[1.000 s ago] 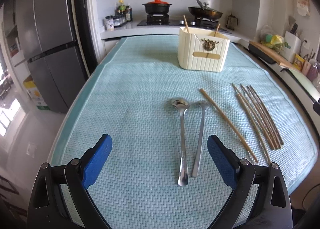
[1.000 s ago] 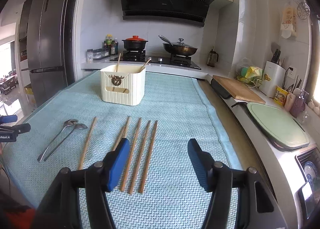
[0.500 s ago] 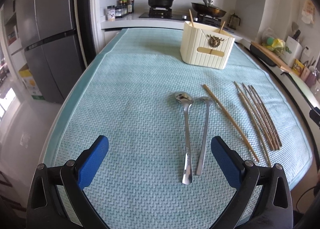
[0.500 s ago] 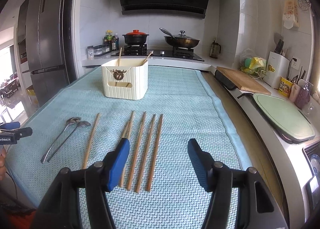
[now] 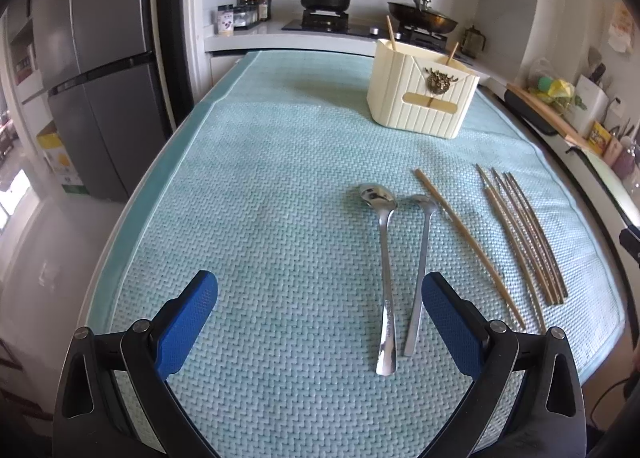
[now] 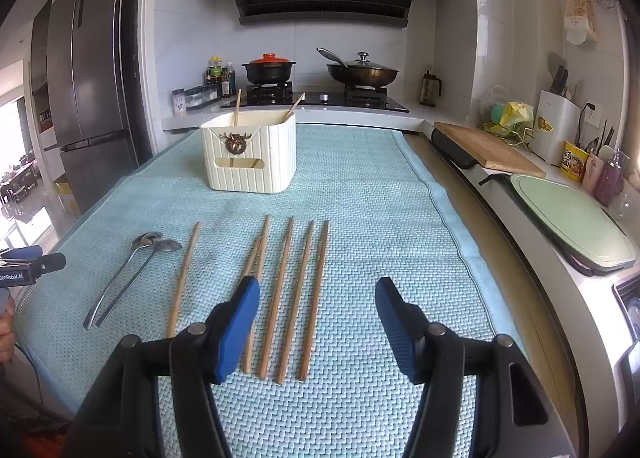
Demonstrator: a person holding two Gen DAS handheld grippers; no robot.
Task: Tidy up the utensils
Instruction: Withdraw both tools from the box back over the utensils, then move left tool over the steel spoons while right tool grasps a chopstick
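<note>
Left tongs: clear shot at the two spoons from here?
Probably yes. The left tongs are open and empty, the spoons lie just ahead on the mat, nothing between; the nearest chopstick lies apart.

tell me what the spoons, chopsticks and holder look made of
Spoons: metal, probably stainless steel; polished silver with bright reflections in the bowls.
Chopsticks: likely wood or bamboo; matte tan, no shine.
Holder: probably plastic; smooth cream ribbed walls, with a brass-coloured emblem on the front.
</note>
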